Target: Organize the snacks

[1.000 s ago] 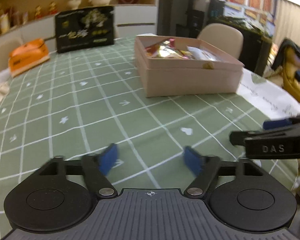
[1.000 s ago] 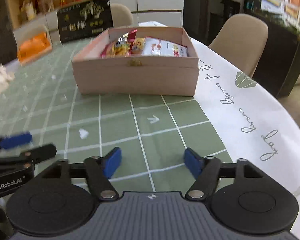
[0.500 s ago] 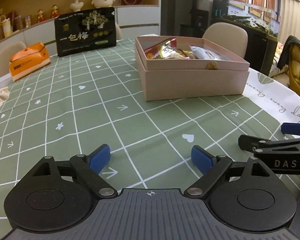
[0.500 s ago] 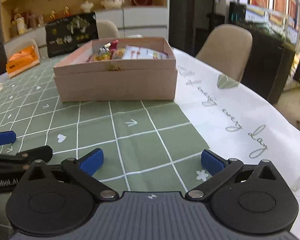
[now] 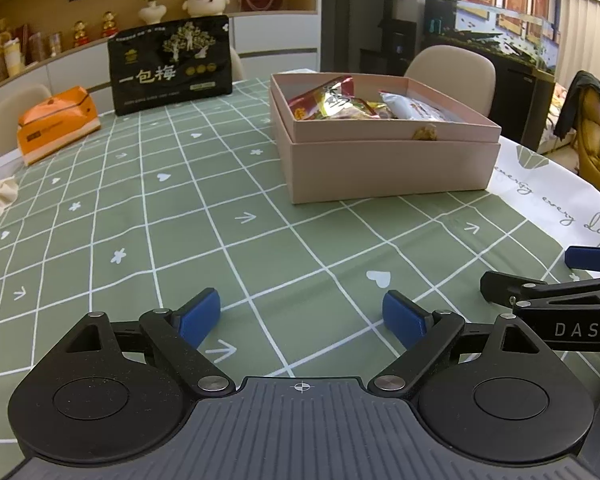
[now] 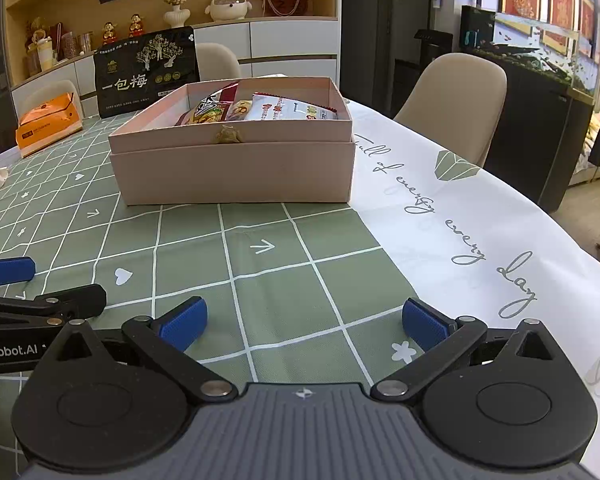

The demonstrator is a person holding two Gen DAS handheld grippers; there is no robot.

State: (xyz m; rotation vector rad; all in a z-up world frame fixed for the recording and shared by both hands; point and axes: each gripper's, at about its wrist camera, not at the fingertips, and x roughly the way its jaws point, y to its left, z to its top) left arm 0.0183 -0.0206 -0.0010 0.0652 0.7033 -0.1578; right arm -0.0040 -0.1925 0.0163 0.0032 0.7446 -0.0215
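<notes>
Jaws apart, empty: left gripper (image 5: 301,316), right gripper (image 6: 303,323) marked "DAS". Black bag (image 5: 171,65) reads "一包梅"; tablecloth (image 6: 440,216) "every day".

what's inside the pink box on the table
Snack packets fill the box: a red-and-yellow packet, a small one beside it, and a white packet. Whatever lies beneath them, and the box floor, is covered.

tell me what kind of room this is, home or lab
Most likely a home dining room. A table under a green checked tablecloth has beige dining chairs around it, a wall shelf of figurines stands behind, and a fish tank sits to the right. The pink box holds snacks.
</notes>
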